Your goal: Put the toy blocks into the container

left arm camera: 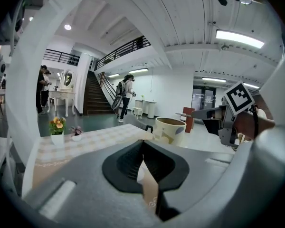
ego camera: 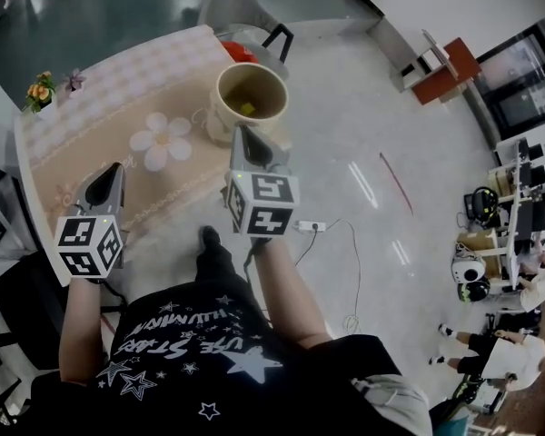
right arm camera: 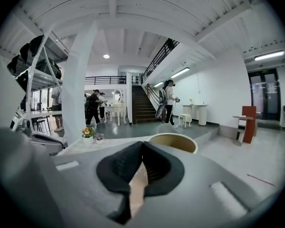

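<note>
both of my grippers hang over the near edge of the table (ego camera: pixel 91 107), each with its jaws pressed together and nothing between them. the left gripper (ego camera: pixel 119 166) sits over the near left part of the patterned cloth, and its own view shows the left gripper (left arm camera: pixel 142 141) with dark pads meeting at the tips and only cloth below. the right gripper (ego camera: pixel 241 131) points at the container (ego camera: pixel 222 122), with its tip just short of the near wall in the head view; i cannot tell whether it touches. in its own view the right gripper (right arm camera: pixel 142 144) is likewise closed and empty, with the container (right arm camera: pixel 178 142) directly ahead. the cream container stands upright at the table's right corner, and one yellow block (ego camera: pixel 247 108) lies inside on its bottom. from the left gripper view the container (left arm camera: pixel 169 131) is ahead and to the right, with the right gripper (left arm camera: pixel 189 113) reaching in from the side. a pot of flowers (ego camera: pixel 41 89) stands at the far left corner, and a grey chair (ego camera: pixel 241 7) is beyond the table.
</note>
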`<state>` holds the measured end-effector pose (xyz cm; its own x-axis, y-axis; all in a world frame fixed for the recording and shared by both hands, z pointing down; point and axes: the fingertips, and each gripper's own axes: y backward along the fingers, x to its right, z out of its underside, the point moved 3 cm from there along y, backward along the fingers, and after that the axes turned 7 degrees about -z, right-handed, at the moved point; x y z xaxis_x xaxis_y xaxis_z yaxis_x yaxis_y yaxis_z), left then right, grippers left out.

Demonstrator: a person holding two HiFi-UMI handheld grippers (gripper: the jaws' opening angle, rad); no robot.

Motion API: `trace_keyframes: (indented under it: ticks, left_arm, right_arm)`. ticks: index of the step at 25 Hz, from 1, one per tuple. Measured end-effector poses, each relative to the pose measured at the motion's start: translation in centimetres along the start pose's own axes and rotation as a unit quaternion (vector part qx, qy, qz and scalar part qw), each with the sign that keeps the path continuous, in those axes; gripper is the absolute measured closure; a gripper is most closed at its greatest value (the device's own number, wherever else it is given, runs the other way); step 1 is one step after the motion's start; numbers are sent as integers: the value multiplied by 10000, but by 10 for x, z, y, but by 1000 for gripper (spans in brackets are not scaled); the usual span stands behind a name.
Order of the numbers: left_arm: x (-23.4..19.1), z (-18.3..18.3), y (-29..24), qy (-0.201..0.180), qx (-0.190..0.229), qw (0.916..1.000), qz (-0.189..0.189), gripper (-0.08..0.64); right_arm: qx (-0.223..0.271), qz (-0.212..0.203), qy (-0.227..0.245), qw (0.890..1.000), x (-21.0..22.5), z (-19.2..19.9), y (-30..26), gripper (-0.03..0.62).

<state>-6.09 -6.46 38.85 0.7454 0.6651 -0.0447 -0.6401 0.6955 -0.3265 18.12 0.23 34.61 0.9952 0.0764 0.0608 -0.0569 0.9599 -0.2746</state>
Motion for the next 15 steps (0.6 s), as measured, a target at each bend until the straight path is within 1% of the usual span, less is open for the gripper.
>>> trace_keyframes:
  ticks: [7,15]
  left_arm:
    - [-9,30,41,112,-75,9999,85,551]
    - [-16,60,91,151,-168,9995,224,551]
  right_arm:
    - [-301,28,-27,9995,-36,35,27,588]
    - [-411,282,-88,9987,-68,65,71,588]
